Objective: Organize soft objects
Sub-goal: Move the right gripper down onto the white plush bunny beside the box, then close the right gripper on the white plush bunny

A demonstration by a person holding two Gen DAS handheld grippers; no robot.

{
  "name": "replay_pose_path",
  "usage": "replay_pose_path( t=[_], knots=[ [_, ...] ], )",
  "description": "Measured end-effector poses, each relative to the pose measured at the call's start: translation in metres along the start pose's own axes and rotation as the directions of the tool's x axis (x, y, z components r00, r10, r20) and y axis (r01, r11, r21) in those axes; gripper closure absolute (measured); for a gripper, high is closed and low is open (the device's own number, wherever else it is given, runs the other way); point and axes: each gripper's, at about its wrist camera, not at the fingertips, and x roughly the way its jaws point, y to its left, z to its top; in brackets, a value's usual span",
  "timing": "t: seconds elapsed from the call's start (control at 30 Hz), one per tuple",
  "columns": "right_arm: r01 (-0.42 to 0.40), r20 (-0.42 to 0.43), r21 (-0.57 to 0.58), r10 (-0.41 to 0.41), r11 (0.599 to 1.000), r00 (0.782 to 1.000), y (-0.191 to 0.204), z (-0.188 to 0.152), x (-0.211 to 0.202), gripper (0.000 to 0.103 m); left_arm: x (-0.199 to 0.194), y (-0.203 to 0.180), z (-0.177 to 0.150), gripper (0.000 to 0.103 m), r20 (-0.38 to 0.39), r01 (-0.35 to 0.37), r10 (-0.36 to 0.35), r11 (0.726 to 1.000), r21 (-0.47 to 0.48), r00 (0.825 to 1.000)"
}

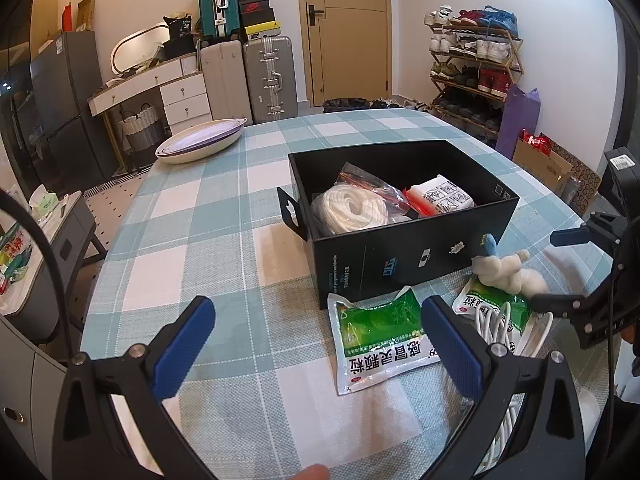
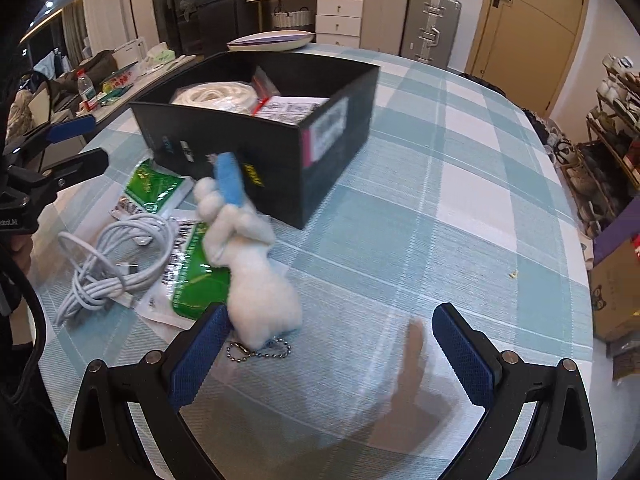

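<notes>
The right gripper [image 2: 324,344] is spread wide and empty, its left pad just beside the base of a white plush toy [image 2: 256,264] lying on the checked tablecloth [image 2: 440,220]. The left gripper [image 1: 316,340], also spread and empty, hovers with a green sachet [image 1: 376,336] at its one o'clock. The pick-up step seems in hand: next, centre the right gripper on the toy, close, and carry it to the black box [image 2: 256,160] at eleven o'clock.

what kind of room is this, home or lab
Most likely a lived-in home, perhaps a dining or entry area: a checked tablecloth covers the table, a shoe rack stands by the door, and suitcases line the wall.
</notes>
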Motion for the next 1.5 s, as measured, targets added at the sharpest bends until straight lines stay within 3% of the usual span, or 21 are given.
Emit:
replay_pose_path(
  t=[0.27, 0.5, 0.77, 1.5],
  knots=[
    [0.106, -0.001, 0.14, -0.107, 0.984, 0.994, -0.039, 0.0, 0.005, 0.0, 0.001, -0.001, -0.001, 0.0, -0.007, -0.001, 0.001, 1.0, 0.001, 1.0],
    [-0.013, 0.032, 0.14, 0.008, 0.99, 0.999, -0.039, 0.002, 0.0, 0.0, 0.003, -0.002, 0.0, 0.0, -0.01, -0.002, 0.002, 1.0, -0.001, 1.0],
    [-0.121, 0.073, 0.186, 0.109, 0.975, 0.991, -0.014, 0.01, -0.001, 0.0, 0.003, -0.002, -0.001, 0.0, -0.012, -0.002, 0.002, 1.0, -0.004, 1.0],
    [-0.122, 0.103, 0.259, 0.099, 0.958, 0.99, -0.002, 0.021, 0.013, 0.001, 0.005, 0.006, 0.0, 0.0, -0.012, -0.009, 0.009, 1.0, -0.017, 1.0]
  ],
)
